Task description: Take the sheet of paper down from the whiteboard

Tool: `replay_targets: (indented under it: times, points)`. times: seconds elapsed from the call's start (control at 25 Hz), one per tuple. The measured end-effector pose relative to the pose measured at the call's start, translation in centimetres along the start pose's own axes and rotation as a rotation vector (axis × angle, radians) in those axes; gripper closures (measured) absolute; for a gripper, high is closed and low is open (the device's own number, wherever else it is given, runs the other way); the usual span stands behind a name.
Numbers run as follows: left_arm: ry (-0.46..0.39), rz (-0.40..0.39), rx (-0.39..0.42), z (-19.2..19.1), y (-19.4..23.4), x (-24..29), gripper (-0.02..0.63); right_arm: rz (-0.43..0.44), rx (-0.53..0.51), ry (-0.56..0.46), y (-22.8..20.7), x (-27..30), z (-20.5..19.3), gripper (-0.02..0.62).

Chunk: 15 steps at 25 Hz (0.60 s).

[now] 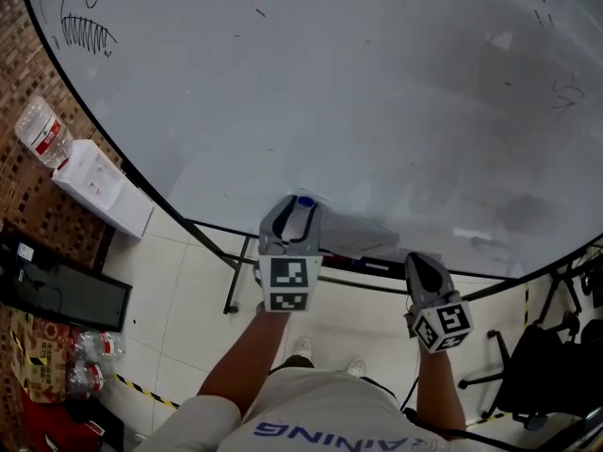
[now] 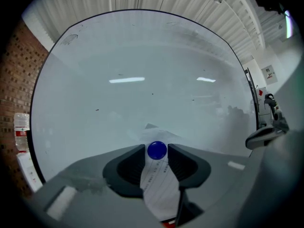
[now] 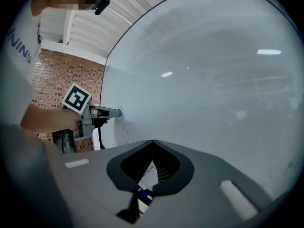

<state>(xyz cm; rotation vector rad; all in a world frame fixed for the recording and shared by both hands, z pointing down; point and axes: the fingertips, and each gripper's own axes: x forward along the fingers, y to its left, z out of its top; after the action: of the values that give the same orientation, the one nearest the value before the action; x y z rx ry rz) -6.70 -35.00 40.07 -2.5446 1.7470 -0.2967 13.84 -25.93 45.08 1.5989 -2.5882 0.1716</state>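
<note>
Brick wall [image 1: 17, 172] fills the left edge of the head view, with a bottle [image 1: 40, 132] and a white box [image 1: 99, 186] on the floor against it. None of these bear on the task.

The whiteboard [image 1: 330, 83] takes up the rest of the frame, with a few marker scribbles at upper left and upper right.

At lower centre, the left gripper [image 1: 301, 206] points at the board. In the left gripper view its jaws stand narrow, one on each side of a round blue magnet [image 2: 156, 150], and they look closed on it. The magnet pins the paper [image 1: 363, 238] to the board, low down near the bottom rim. The printed sheet runs from the magnet toward the lower right.

At the sheet's right end is the right gripper [image 1: 421, 264]. In the right gripper view its jaw tips meet, and a strip of printed paper shows in the hollow behind them. We judge it pinched on the sheet's edge.

Handling, by our judgement:
- The sheet is light, limp and easily torn or creased.
- It will sag or flutter once it is unpinned.
- A pinch near an edge or corner is enough and needs little force.
- The magnet is small, hard and smooth, so it could slip from the jaws.
- It is best gripped across its width and pulled straight off the board, not slid, so the sheet is not dragged.
</note>
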Motion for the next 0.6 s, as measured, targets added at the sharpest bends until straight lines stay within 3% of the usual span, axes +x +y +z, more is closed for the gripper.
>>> replay_targets:
  times: [0.4,0.6]
  points:
    - [0.004,-0.003,-0.045,-0.1,0.0,-0.1,0.474,0.012,-0.021,0.01,0.5,1.0,-0.4,0.589]
    - [0.006,-0.016,-0.057,-0.1,0.0,-0.1,0.474,-0.093,-0.076,0.09,-0.9,1.3,-3.6,0.589]
